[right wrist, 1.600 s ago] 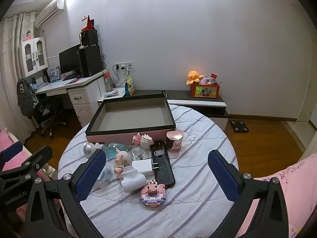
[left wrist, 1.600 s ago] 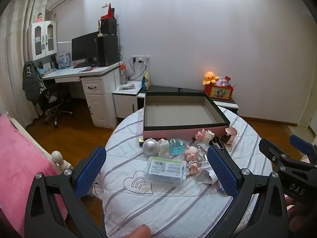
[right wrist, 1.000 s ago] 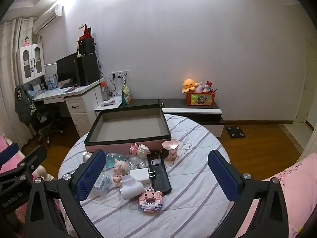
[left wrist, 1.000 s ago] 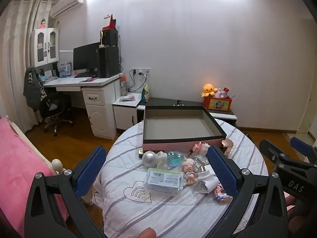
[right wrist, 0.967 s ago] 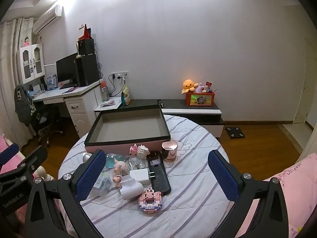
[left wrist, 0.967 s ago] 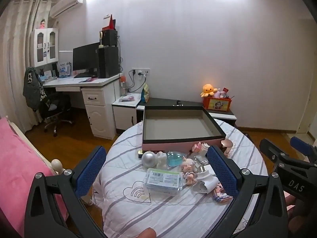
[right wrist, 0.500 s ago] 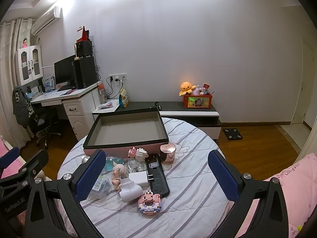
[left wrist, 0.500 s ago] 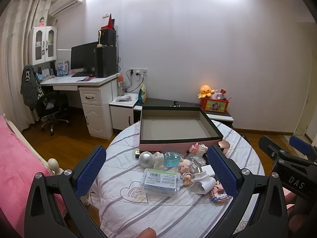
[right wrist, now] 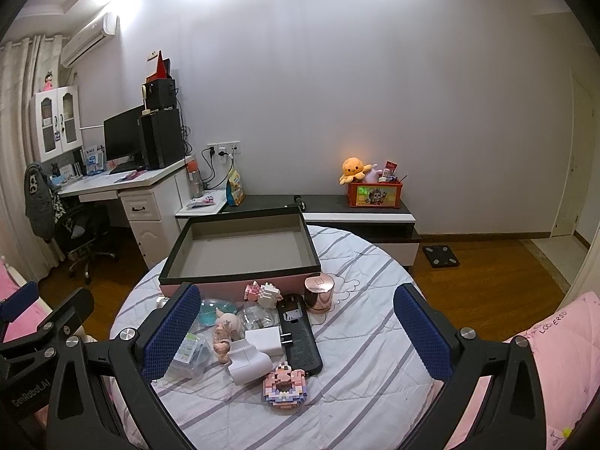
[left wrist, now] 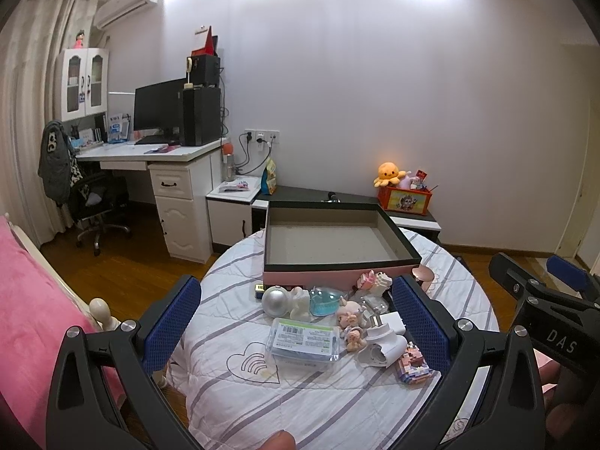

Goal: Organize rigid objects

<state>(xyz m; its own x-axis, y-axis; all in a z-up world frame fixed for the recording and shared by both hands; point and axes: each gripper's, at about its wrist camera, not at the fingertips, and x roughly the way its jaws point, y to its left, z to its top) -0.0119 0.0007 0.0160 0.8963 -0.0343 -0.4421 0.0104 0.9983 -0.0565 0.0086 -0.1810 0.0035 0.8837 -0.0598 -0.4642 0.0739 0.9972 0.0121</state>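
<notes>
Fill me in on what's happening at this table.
A person holds a gripper in each hand above a round table, and both the left gripper and the right gripper are open and empty. A shallow box sits empty at the far side. In front of it lies a clutter of small things not yet sorted: a silver ball, a clear plastic case, a white charger, a black remote and a pink block figure.

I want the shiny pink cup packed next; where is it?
In the right wrist view, the rose-gold cup stands upright on the round table, beside the pink box's near right corner, right of the black remote.
</notes>
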